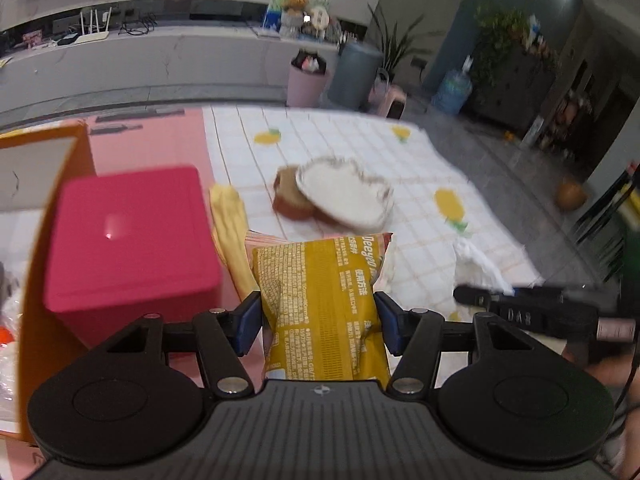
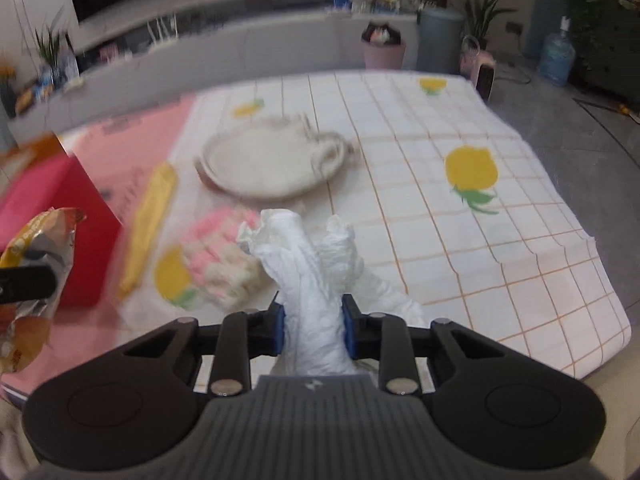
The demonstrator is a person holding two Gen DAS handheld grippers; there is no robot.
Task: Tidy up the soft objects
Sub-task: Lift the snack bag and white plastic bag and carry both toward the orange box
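Observation:
My left gripper point(image 1: 318, 322) is shut on a yellow snack packet point(image 1: 320, 300) and holds it above the table; the packet also shows at the left edge of the right wrist view point(image 2: 36, 264). My right gripper point(image 2: 313, 328) is shut on a crumpled white cloth point(image 2: 308, 276), which also shows in the left wrist view point(image 1: 478, 266). A pink-and-white soft object point(image 2: 222, 264) lies on the checked tablecloth point(image 2: 440, 200) just ahead of the right gripper. A yellow soft strip point(image 1: 230, 228) lies beside a pink-red box point(image 1: 128, 240).
A white woven bag point(image 1: 344, 196) lies mid-table with a brown object point(image 1: 288, 196) under its left side. An orange box point(image 1: 40, 200) stands at the left behind the pink-red box. A pink mat point(image 2: 132, 148) covers the table's left part. The table edge runs along the right.

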